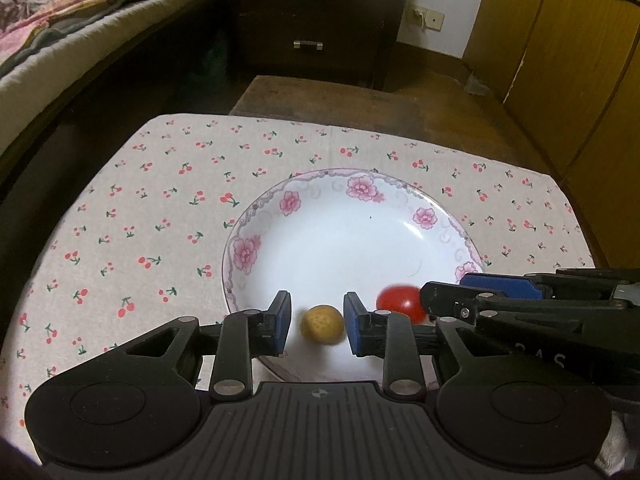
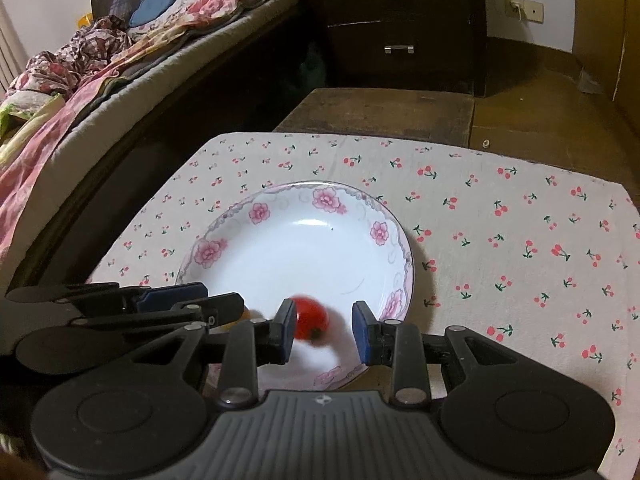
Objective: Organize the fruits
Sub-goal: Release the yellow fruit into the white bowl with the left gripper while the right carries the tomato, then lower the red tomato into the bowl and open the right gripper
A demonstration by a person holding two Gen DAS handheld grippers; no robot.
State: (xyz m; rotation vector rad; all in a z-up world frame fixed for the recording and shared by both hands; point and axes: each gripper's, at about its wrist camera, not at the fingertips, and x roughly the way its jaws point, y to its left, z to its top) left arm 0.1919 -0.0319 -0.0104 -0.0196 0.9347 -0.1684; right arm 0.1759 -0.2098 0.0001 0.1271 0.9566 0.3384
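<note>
A white plate with pink flowers on its rim (image 1: pixel 362 188) (image 2: pixel 326 199) lies on the cherry-print cloth. A small yellow-brown fruit (image 1: pixel 322 325) lies blurred in the plate's near part, between the open fingers of my left gripper (image 1: pixel 317 326), apart from both pads. A red tomato (image 1: pixel 402 303) (image 2: pixel 310 320) lies blurred in the plate just right of it, between the open fingers of my right gripper (image 2: pixel 325 330), close to the left pad. The right gripper (image 1: pixel 444 294) shows from the side in the left wrist view. The left gripper (image 2: pixel 236 304) shows in the right wrist view.
The cherry-print cloth (image 1: pixel 160 216) (image 2: pixel 500 240) covers a small table. A bed with pink bedding (image 1: pixel 60 20) (image 2: pixel 100 80) runs along the left. A dark drawer chest (image 1: pixel 312 20) (image 2: pixel 400 20) stands behind, and a low wooden stool (image 1: pixel 320 96) beyond the table's far edge.
</note>
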